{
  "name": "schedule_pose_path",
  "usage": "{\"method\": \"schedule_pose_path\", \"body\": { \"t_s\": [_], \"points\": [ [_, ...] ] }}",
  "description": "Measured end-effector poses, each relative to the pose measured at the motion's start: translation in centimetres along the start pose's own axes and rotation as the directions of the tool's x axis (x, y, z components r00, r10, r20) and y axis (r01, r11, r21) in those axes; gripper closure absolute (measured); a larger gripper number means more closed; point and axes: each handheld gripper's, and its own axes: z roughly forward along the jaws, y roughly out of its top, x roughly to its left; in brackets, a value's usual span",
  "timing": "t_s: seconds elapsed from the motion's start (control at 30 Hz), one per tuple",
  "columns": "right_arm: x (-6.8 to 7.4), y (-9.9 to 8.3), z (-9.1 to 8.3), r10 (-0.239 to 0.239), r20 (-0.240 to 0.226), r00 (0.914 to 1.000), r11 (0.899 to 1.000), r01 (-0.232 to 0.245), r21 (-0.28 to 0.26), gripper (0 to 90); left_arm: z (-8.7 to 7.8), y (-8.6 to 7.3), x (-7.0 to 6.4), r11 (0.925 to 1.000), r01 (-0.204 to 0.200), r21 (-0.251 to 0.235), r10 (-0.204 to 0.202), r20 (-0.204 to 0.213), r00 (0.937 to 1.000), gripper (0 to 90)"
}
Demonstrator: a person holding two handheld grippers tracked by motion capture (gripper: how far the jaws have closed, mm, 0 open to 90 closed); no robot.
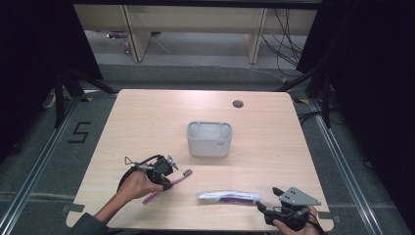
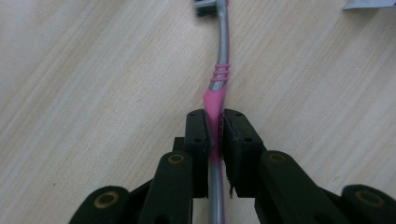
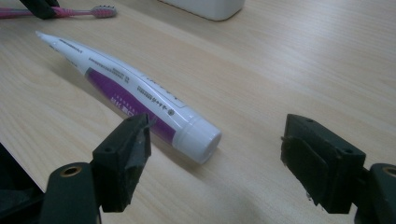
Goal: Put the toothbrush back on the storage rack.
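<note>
the left gripper has its fingers pressed on the handle of the pink toothbrush, which lies low over the desk at the near left, its bristle head pointing away from the hand. the right gripper stands with its fingers wide apart and nothing between them, just in front of the cap end of the toothpaste tube, which lies flat near the front edge of the desk. the grey holder in the middle looks empty, as far as the high view lets me see inside.

so i judge the work is at an early point: the toothbrush is gripped but not yet in the holder, and the tube is not yet gripped.

for moving, the desk between the two things and the holder is bare, so both ways are free. the tube is close to the front edge, and the right gripper comes in from over that edge, so a push on the cap would send the tube inward, not off the desk.
</note>
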Motion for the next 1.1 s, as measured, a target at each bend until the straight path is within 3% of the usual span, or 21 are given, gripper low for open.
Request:
{"method": "schedule_pose_path", "body": {
  "t_s": [0.37, 0.67, 0.73, 1.0, 1.1],
  "points": [
    [0.1, 0.0, 0.0, 0.022, -0.013, 0.9997, 1.0, -0.022, 0.012, 24.7, 0.2, 1.5, 0.1, 0.9941, -0.032, 0.103, 0.031, 0.011, 0.9995, 80.3],
    [0.1, 0.0, 0.0, 0.013, -0.012, 0.9998, 1.0, -0.013, 0.004, 24.6, 0.5, 2.6, 0.0, 0.9799, -0.056, 0.192, 0.054, 0.016, 0.9984, 80.3],
    [0.1, 0.0, 0.0, 0.009, -0.007, 0.9999, 1.0, -0.009, 0.005, 24.6, 0.6, 3.1, 0.0, 0.9712, -0.072, 0.227, 0.07, 0.017, 0.9974, 80.3],
    [0.2, -0.1, 0.0, 0.029, -0.021, 0.9994, 1.0, -0.029, 0.012, 24.6, 0.7, 3.5, 0.1, 0.9644, -0.08, 0.252, 0.076, 0.028, 0.9967, 81.5],
    [0.1, -0.1, 0.0, 0.011, -0.014, 0.9998, 1.0, -0.011, 0.003, 24.7, 0.7, 3.4, 0.1, 0.9646, -0.085, 0.25, 0.082, 0.026, 0.9963, 81.7]
  ]
}}
